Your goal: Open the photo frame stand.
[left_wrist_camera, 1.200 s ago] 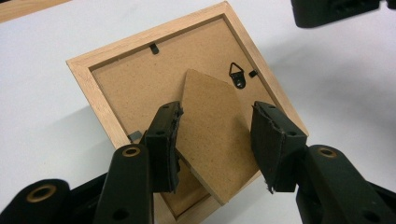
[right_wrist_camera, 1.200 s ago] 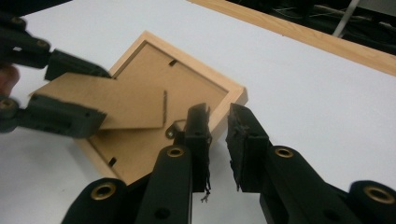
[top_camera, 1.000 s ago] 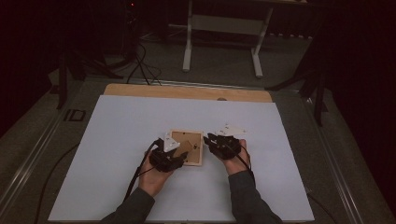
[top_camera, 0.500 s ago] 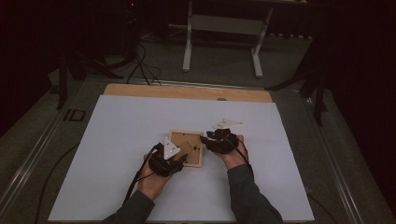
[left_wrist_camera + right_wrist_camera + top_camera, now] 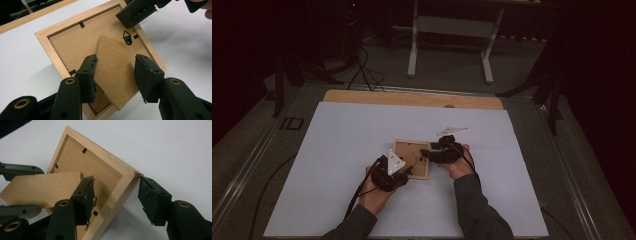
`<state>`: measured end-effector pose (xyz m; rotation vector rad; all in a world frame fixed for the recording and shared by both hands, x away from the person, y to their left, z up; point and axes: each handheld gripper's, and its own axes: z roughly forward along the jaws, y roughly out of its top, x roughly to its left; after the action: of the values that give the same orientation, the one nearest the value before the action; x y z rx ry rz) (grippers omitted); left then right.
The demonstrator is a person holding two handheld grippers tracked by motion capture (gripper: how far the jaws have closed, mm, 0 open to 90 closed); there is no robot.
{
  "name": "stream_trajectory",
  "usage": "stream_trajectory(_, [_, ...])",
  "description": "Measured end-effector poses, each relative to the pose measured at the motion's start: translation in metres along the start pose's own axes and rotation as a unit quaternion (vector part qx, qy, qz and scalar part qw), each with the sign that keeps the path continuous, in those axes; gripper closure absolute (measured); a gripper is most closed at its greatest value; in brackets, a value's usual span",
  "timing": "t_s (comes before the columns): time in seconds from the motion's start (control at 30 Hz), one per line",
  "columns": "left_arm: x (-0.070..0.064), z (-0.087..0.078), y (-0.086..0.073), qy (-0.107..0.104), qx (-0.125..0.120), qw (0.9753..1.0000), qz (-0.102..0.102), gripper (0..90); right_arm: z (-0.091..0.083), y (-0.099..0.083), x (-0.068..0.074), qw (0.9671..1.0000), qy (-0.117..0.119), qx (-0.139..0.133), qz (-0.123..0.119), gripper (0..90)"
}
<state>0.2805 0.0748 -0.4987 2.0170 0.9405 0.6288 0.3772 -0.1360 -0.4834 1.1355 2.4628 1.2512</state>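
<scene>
A small wooden picture frame (image 5: 412, 158) lies face down near the middle of the white worktop (image 5: 337, 150), its brown backing board (image 5: 75, 45) turned up. On that backing sit a black hanging ring (image 5: 127, 39) and a few small black turn clips. A kite-shaped cardboard easel stand (image 5: 113, 75) lifts away from the backing, raised at its outer end.

The left tool (image 5: 116, 77), held at the frame's near-left corner, has its jaws spread apart on either side of the easel stand, neither pad clearly pressing on it. The right tool (image 5: 116, 197) works at the frame's right edge: its jaws are parted and straddle the wooden rail, one over the backing and one outside the frame's corner, with a gap showing on the outer side. That edge of the frame appears tipped up off the worktop.

Beyond the frame's far-right corner, a pale flat piece (image 5: 452, 131) lies on the worktop, too small to identify.
</scene>
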Motion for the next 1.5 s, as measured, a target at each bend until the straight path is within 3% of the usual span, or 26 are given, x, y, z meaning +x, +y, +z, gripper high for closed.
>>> stream_trajectory(0.33, [-0.002, -0.001, -0.003, 0.004, -0.01, 0.9997, 0.022, 53.5, 0.005, -0.002, -0.004, 0.9996, 0.015, 0.01, 0.019, 43.2])
stream_trajectory(0.47, [-0.003, -0.002, -0.003, 0.005, -0.01, 0.9993, 0.035, 53.5, 0.008, -0.003, -0.008, 0.9985, 0.037, 0.01, 0.038, 42.1])
stream_trajectory(0.5, [0.0, -0.001, -0.003, -0.002, -0.009, 0.9998, 0.019, 53.5, 0.009, -0.003, -0.007, 0.9985, 0.037, 0.008, 0.039, 42.2])
stream_trajectory(0.67, [0.003, -0.002, -0.002, -0.011, -0.004, 0.9998, 0.018, 53.3, 0.008, -0.003, -0.006, 0.9987, 0.036, 0.01, 0.035, 43.1])
stream_trajectory(0.87, [0.007, 0.0, -0.001, -0.026, 0.011, 0.9996, -0.008, 49.7, 0.006, -0.002, -0.004, 0.999, 0.032, 0.005, 0.031, 44.7])
stream_trajectory(0.9, [0.011, 0.002, 0.0, -0.042, 0.026, 0.9984, -0.026, 48.0, 0.006, -0.002, -0.004, 0.9991, 0.031, 0.005, 0.029, 44.7])
stream_trajectory(0.93, [0.013, 0.003, 0.0, -0.045, 0.032, 0.9979, -0.034, 47.5, 0.006, -0.002, -0.004, 0.9992, 0.03, 0.004, 0.027, 44.8])
stream_trajectory(1.07, [0.017, 0.003, 0.0, -0.051, 0.038, 0.9966, -0.051, 49.0, 0.005, -0.002, -0.003, 0.9992, 0.03, 0.002, 0.025, 45.1])
stream_trajectory(1.2, [0.022, 0.003, 0.001, -0.077, 0.047, 0.9931, -0.074, 53.5, 0.005, -0.002, -0.003, 0.9993, 0.029, 0.002, 0.025, 45.5])
stream_trajectory(1.33, [0.025, 0.003, 0.001, -0.089, 0.059, 0.9909, -0.082, 56.8, 0.004, -0.002, -0.002, 0.9994, 0.029, -0.001, 0.019, 46.4])
stream_trajectory(1.5, [0.024, 0.004, 0.001, -0.09, 0.068, 0.9904, -0.079, 58.1, 0.001, -0.001, 0.002, 0.9997, 0.024, -0.003, 0.007, 47.4])
